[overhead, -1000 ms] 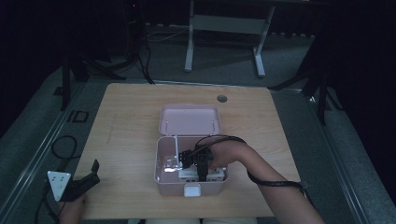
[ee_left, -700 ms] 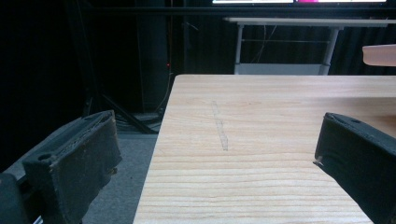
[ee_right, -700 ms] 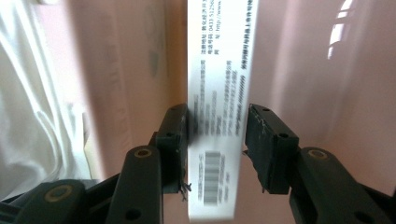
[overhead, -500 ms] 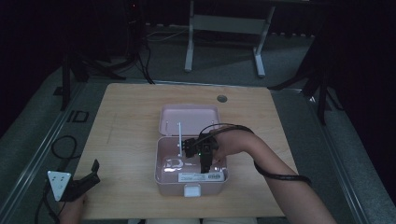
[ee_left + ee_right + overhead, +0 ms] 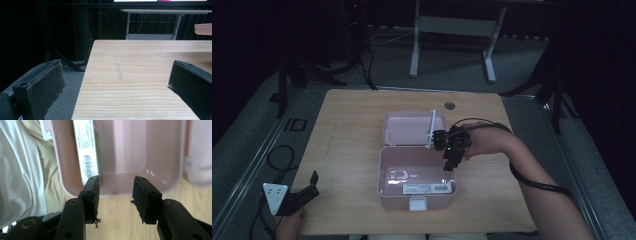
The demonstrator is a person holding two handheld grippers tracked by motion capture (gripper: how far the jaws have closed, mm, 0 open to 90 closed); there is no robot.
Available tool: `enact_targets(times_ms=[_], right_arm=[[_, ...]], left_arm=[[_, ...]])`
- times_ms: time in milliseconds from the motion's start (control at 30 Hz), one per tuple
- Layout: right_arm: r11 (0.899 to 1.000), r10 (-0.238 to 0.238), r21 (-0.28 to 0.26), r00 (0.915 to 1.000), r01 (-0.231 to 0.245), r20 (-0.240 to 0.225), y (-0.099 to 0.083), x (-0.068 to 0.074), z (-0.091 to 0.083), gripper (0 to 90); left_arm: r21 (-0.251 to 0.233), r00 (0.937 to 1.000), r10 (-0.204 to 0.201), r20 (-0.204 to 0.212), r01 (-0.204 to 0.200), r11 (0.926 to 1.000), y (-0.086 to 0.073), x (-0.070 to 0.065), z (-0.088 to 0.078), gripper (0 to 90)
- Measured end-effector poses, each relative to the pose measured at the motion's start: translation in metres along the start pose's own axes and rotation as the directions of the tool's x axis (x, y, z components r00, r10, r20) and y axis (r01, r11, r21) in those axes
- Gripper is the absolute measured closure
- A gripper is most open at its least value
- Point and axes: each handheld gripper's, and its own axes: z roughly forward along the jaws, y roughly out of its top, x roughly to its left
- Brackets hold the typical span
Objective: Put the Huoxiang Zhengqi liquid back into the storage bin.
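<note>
Dark surroundings close in on a pale wooden worktop [image 5: 362, 125] at the centre of the high view, with a white-legged stand on the floor beyond it in the upper half of the frame. A pink box [image 5: 384, 172] stands open at mid-frame, its lid [image 5: 409, 127] folded back flat on the far side. On the box floor lies a white labelled strip [image 5: 427, 188] along the near wall; what else it holds I cannot tell. Just right of the box's upper right corner hovers the right claw [image 5: 448, 162], jaws released with nothing between them, a thin white stick [image 5: 431, 129] rising by the lid beside it. At lower left the left claw [image 5: 304, 192] rests at the worktop's edge, jaws spread wide, empty.
</note>
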Motion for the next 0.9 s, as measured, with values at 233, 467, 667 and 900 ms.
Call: enact_targets(times_ms=[233, 467, 667, 900], right_arm=[[0.992, 0.109, -0.061, 0.9936, -0.107, 0.028, -0.044, -0.014, -0.005, 49.0], [0.972, 0.198, -0.137, 0.9790, -0.190, 0.048, -0.079, -0.027, 0.005, 42.6], [0.941, 0.293, -0.195, 0.9548, -0.278, 0.052, -0.103, -0.038, 0.029, 35.9], [0.877, 0.411, -0.304, 0.9093, -0.373, 0.068, -0.123, -0.052, 0.056, 29.2]], left_arm=[[-0.001, 1.0000, -0.001, -0.001, 0.001, 1.0000, 0.000, 0.000, 0.000, 0.4], [-0.001, 1.0000, 0.001, -0.001, -0.001, 1.0000, 0.000, 0.000, 0.000, 0.4], [-0.002, 1.0000, 0.000, 0.000, 0.000, 1.0000, 0.000, 0.000, 0.000, 0.4], [-0.002, 1.0000, -0.002, 0.002, 0.002, 1.0000, 0.000, 0.000, 0.000, 0.4]])
